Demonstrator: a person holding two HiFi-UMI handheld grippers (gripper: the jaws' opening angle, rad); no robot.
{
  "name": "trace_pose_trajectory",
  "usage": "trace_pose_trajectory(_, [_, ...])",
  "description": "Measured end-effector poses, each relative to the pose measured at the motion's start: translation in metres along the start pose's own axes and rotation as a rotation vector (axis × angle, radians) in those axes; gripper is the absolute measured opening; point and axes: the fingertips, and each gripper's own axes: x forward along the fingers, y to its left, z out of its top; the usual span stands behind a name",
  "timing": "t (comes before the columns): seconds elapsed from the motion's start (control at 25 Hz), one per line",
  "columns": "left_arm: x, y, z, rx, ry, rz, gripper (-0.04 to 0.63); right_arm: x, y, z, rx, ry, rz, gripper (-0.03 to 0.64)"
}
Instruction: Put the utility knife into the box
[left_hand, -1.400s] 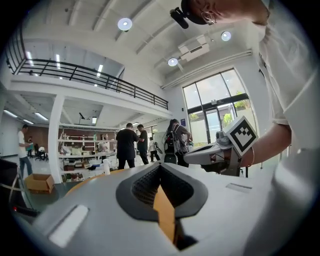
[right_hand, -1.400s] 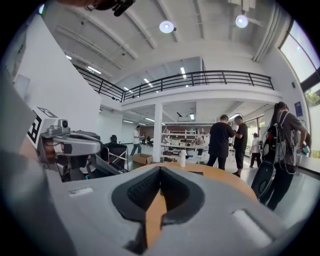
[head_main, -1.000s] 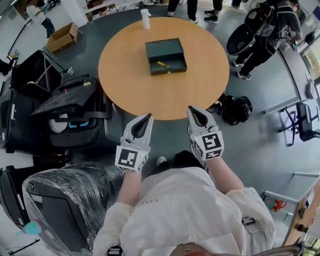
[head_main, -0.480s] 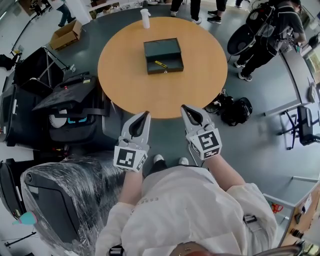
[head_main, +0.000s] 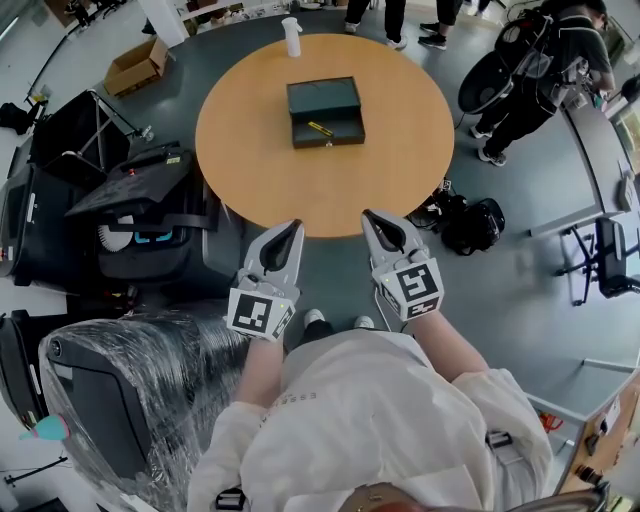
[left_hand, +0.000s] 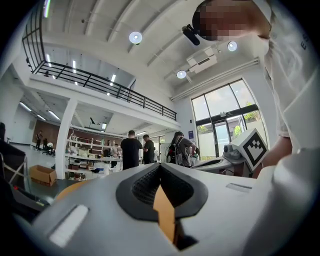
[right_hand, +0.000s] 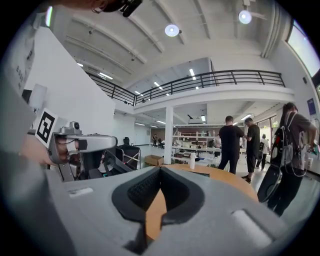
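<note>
1. Left gripper (head_main: 290, 232): fingers pressed together, nothing between them. It has barely shifted in the last second, and the tips hang just short of the table (head_main: 300, 195) edge.
2. Utility knife (head_main: 321, 128) lies inside the open box (head_main: 328, 141), well ahead of both sets of fingertips, in the same spot as a second ago. We judge the placement done and the grippers backed off.
3. Right gripper (head_main: 372, 218): fingers closed and empty, drifted slightly toward the left one.
4. Around: black cases (head_main: 150, 200) left of the left fingers, white bottle (head_main: 292, 36) beyond the box, bags (head_main: 470, 220) right of the right fingers.
5. We see nothing standing between fingertips and box.
</note>
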Motion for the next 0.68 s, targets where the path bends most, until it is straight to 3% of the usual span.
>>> trace_pose_trajectory(0.44, [0.0035,-0.0063,-0.0034,0.007,0.015,-0.021,0.017,-0.0006,-0.0038,0.0014,0.01,0.003,-0.001,-0.009])
trace_pose_trajectory(0.68, [0.0007,-0.0006,-0.0064,-0.031,-0.001,-0.005,0.017,0.0006,0.0012,0.0029,0.004,-0.001,0.019,-0.009])
